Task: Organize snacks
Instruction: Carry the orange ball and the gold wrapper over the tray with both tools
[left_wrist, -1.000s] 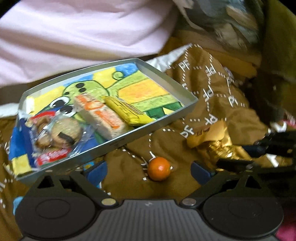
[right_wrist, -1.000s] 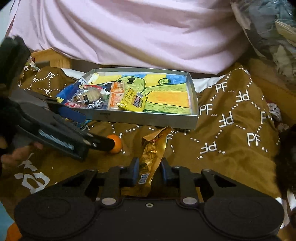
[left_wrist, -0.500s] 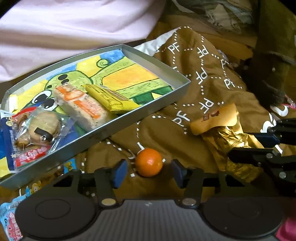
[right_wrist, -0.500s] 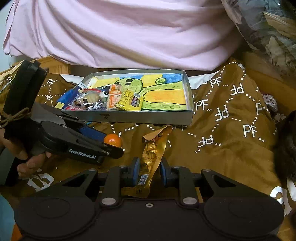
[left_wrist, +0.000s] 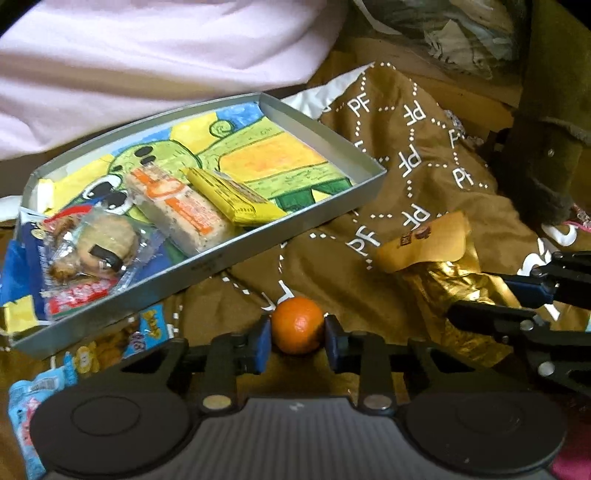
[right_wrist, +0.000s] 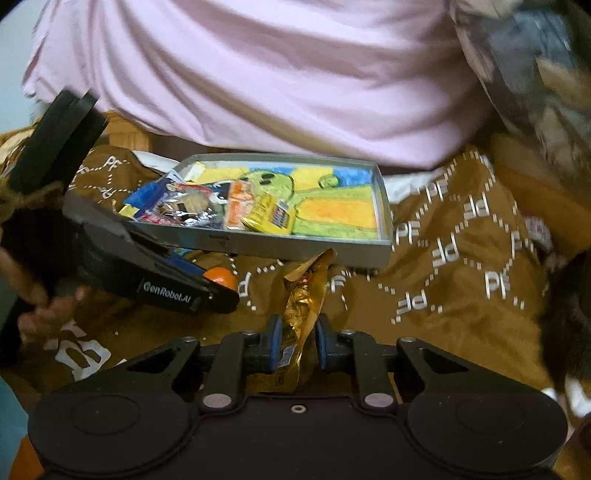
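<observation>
1. The left tool is closed on a small orange, low in the middle of the left picture.
2. The right tool pinches a gold wrapper, low in the middle of the right picture.
3. Both snacks lie on a brown blanket.
4. A gray tray sits in the upper left of the left picture.
5. Inside it are a yellow bar, an orange-and-white bar and a cookie pack.
</observation>
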